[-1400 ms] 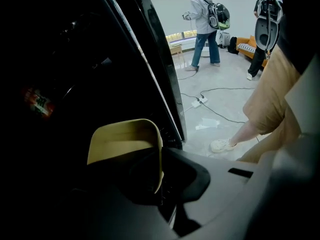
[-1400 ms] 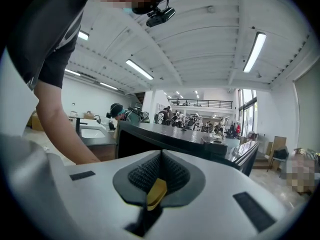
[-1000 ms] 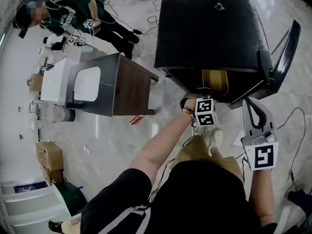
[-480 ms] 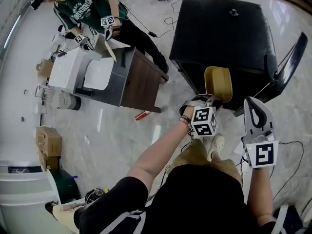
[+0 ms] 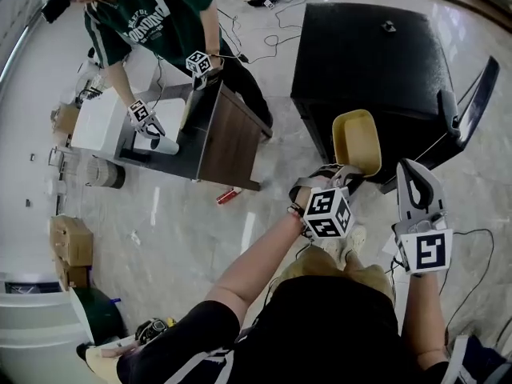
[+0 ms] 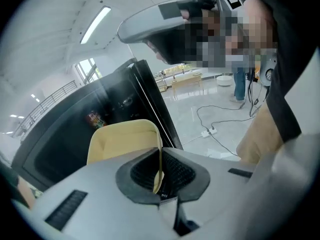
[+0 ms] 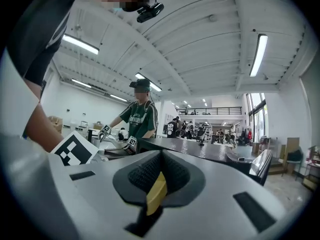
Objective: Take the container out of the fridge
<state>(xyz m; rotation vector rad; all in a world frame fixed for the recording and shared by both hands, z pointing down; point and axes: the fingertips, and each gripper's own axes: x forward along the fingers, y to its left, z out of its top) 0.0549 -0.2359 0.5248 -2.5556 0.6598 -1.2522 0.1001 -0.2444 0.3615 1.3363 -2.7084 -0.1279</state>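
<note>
The yellow container (image 5: 358, 140) hangs in front of the black fridge (image 5: 372, 58), outside its dark opening. My left gripper (image 5: 342, 172) is shut on the container's near rim, and its marker cube sits just below. In the left gripper view the thin rim runs down between the closed jaws (image 6: 159, 180), with the yellow container (image 6: 121, 140) beyond them and the fridge's interior (image 6: 75, 126) behind. The fridge door (image 5: 474, 92) stands open at the right. My right gripper (image 5: 417, 184) points up beside the door, shut; a small yellow sliver shows between its jaws (image 7: 156, 191).
Another person in a green shirt (image 5: 156, 14) works with grippers at a dark desk (image 5: 212, 130) on the left. A red can (image 5: 227, 195) lies on the floor. Cables (image 5: 264, 50) trail near the fridge. Cardboard boxes (image 5: 70, 242) sit at the far left.
The left gripper has drawn back toward me with the yellow container, which came out of the fridge opening. The right gripper stayed beside the door. The other person moved to the desk.
</note>
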